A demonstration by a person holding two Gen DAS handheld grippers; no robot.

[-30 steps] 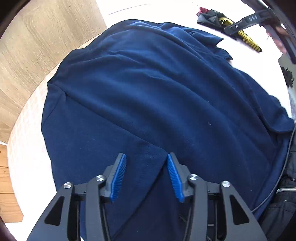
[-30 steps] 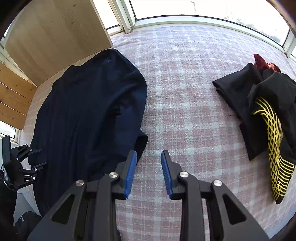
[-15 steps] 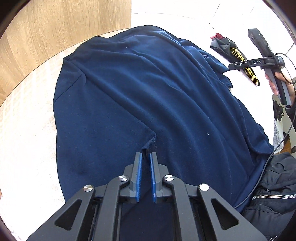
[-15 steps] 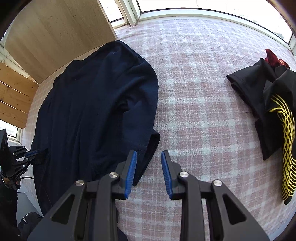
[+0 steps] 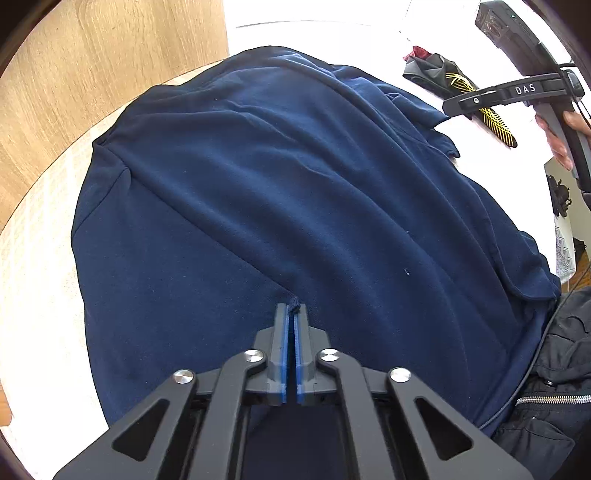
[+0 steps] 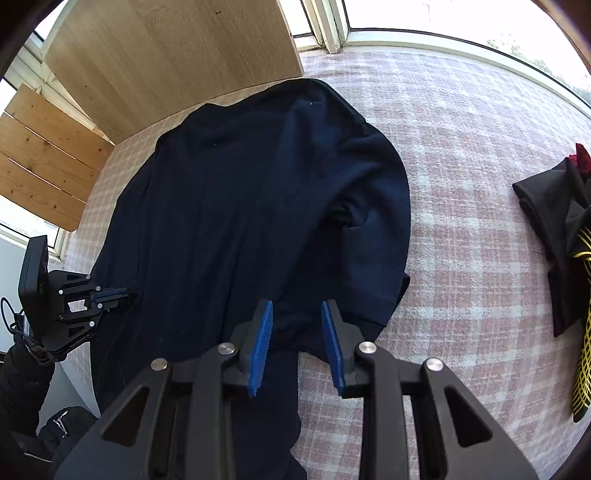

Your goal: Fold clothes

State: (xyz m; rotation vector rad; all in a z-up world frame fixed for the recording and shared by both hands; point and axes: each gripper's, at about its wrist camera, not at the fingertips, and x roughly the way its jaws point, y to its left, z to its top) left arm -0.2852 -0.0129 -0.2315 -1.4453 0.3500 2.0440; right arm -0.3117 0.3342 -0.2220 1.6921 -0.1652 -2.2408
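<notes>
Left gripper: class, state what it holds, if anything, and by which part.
The left gripper pinches the navy shirt at a small bunched fold of fabric on its near edge.

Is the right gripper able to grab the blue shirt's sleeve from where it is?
Probably yes. The right gripper is open just above the navy shirt, with its sleeve cuff close by and nothing between them.

Bright corner windows (image 6: 424, 18), wooden panel (image 6: 177, 55), pink plaid surface (image 6: 461, 147).
</notes>
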